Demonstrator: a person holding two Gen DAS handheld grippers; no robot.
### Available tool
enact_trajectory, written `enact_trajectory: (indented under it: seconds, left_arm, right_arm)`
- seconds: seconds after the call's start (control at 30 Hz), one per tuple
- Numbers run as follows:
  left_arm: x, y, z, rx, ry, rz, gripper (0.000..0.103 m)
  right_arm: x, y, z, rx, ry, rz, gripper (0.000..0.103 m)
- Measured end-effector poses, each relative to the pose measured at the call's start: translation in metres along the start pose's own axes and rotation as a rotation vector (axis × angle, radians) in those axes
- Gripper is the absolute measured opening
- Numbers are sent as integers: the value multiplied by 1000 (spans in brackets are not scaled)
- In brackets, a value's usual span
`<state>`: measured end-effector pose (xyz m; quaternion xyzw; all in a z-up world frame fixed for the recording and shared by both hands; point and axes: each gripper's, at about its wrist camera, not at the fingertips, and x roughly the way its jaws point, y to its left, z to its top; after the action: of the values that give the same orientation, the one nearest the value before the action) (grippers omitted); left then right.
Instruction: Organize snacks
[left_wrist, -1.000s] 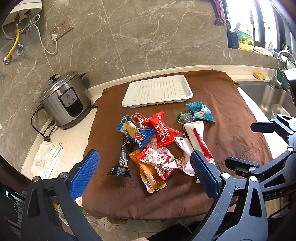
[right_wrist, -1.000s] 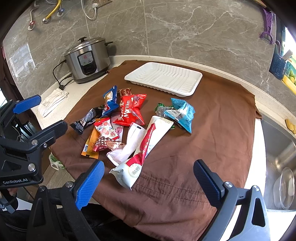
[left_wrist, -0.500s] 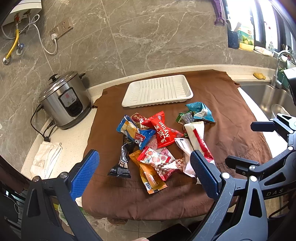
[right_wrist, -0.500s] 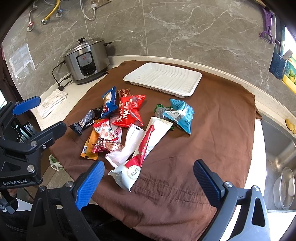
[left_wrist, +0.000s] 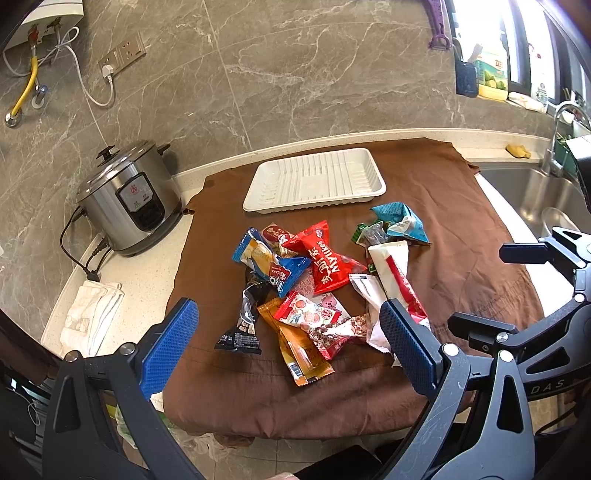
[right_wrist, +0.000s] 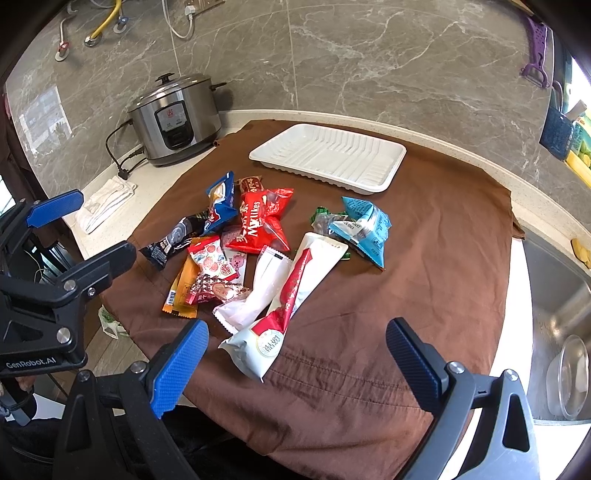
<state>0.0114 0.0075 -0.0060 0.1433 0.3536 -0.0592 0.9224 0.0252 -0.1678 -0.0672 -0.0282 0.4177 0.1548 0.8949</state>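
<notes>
Several snack packets lie in a loose pile on a brown cloth (left_wrist: 454, 206): a red Mylikes bag (left_wrist: 328, 258) (right_wrist: 260, 221), a blue packet (left_wrist: 269, 266), a teal bag (left_wrist: 400, 221) (right_wrist: 364, 227), a long white-and-red pouch (left_wrist: 395, 273) (right_wrist: 291, 306), an orange bar (left_wrist: 301, 343) and a black packet (left_wrist: 243, 321). Behind them sits an empty white ribbed tray (left_wrist: 314, 184) (right_wrist: 328, 157). My left gripper (left_wrist: 288, 350) hovers open over the pile's near edge. My right gripper (right_wrist: 295, 369) is open too, just short of the white pouch's near end. Neither holds anything.
A steel rice cooker (left_wrist: 129, 199) stands on the counter left of the cloth, with its cable and a folded white rag (left_wrist: 92, 317) nearby. A steel sink (right_wrist: 561, 314) with a clear bowl lies to the right. The marble wall runs behind the tray.
The right wrist view has drifted slightly, so the pile sits a little further left and lower. The left view is unchanged. Both grippers stay open.
</notes>
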Motion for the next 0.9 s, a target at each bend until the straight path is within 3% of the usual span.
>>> enact_trajectory:
  seconds: [0.63, 0.9]
  left_arm:
    - [1, 5, -1, -15, 8, -5, 100]
    - [0, 12, -3, -70, 26, -35, 100]
  right_arm:
    - [1, 6, -3, 5, 6, 4, 99]
    - [2, 6, -2, 12, 7, 8, 99]
